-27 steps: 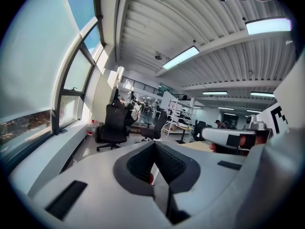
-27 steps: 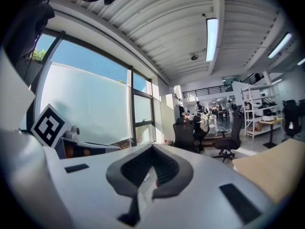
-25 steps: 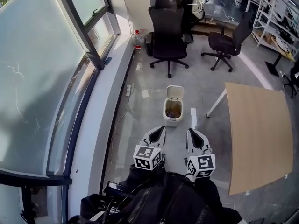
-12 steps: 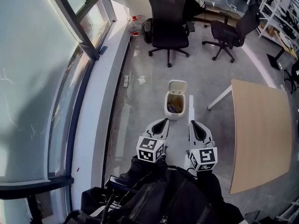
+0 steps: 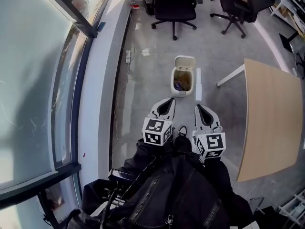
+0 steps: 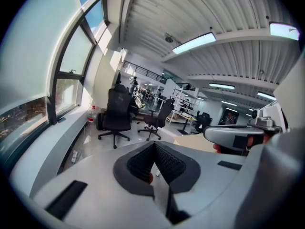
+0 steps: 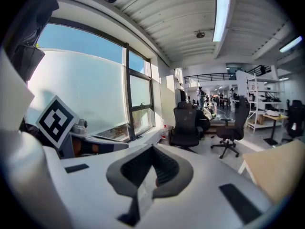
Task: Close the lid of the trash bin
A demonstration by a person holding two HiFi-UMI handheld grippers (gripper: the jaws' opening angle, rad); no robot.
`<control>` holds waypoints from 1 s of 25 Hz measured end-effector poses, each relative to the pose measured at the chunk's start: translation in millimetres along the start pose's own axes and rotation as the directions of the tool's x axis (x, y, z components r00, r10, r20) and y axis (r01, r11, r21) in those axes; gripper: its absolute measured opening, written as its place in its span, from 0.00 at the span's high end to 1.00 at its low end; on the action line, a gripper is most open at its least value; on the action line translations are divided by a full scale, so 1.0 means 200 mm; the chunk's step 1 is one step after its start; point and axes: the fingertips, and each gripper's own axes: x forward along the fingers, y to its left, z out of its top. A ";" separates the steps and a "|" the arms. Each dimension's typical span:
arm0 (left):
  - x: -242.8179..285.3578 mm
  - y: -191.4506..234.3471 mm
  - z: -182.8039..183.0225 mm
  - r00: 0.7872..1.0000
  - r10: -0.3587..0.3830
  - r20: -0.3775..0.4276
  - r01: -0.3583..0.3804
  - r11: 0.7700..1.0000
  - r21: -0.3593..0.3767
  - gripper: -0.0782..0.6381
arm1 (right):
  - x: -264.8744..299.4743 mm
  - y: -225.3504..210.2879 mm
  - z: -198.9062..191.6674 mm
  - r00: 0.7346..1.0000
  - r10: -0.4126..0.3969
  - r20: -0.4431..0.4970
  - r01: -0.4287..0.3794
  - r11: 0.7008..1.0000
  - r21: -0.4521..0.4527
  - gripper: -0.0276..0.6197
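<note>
A small white trash bin [image 5: 183, 82] stands on the grey floor ahead of me, with some rubbish visible inside. Its lid [image 5: 185, 61] is tipped up at the far side. My left gripper [image 5: 170, 101] and right gripper [image 5: 197, 107] are held side by side near my body, well short of the bin and pointing toward it. Both are shut with nothing between the jaws. In the left gripper view the left gripper [image 6: 154, 146] looks over the room, and in the right gripper view the right gripper [image 7: 153, 149] does the same. Neither gripper view shows the bin.
A wooden table [image 5: 271, 113] stands to the right of the bin. Two black office chairs [image 5: 174, 4] [image 5: 240, 3] are beyond it. A window wall with a long sill [image 5: 102, 80] runs along the left, with a power strip [image 5: 128, 56] on the floor beside it.
The view has shifted forward: the bin sits higher in the frame and the chairs slide toward the top edge. Both grippers stay together in front of me, shut.
</note>
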 end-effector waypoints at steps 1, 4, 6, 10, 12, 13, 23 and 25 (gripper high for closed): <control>0.01 0.01 -0.03 1.000 0.014 -0.016 -0.014 1.000 -0.002 0.89 | 0.01 0.00 -0.04 1.000 0.010 -0.020 -0.010 1.000 0.012 0.95; 0.04 0.05 -0.13 0.996 0.062 -0.066 -0.063 0.998 -0.012 0.89 | 0.06 0.00 -0.18 0.995 0.049 -0.090 -0.045 0.998 0.041 0.95; 0.07 0.08 -0.20 0.991 0.087 -0.097 -0.090 0.996 -0.024 0.89 | 0.12 -0.01 -0.27 0.988 0.077 -0.138 -0.071 0.996 0.045 0.95; 0.15 0.15 -0.35 0.978 0.128 -0.164 -0.138 0.989 -0.055 0.89 | 0.24 -0.04 -0.47 0.965 0.123 -0.232 -0.113 0.992 0.053 0.95; 0.18 0.16 -0.42 0.971 0.139 -0.193 -0.155 0.986 -0.069 0.89 | 0.27 -0.06 -0.56 0.952 0.143 -0.270 -0.131 0.989 0.064 0.95; 0.19 0.17 -0.46 0.968 0.144 -0.206 -0.162 0.984 -0.075 0.89 | 0.29 -0.06 -0.60 0.946 0.153 -0.286 -0.140 0.988 0.067 0.95; 0.35 0.37 -0.89 0.922 0.180 -0.343 -0.229 0.967 -0.110 0.89 | 0.53 -0.07 -1.03 0.874 0.230 -0.428 -0.218 0.973 0.078 0.95; 0.36 0.41 -0.98 0.910 0.180 -0.374 -0.237 0.965 -0.112 0.89 | 0.56 -0.07 -1.12 0.855 0.244 -0.459 -0.233 0.969 0.081 0.95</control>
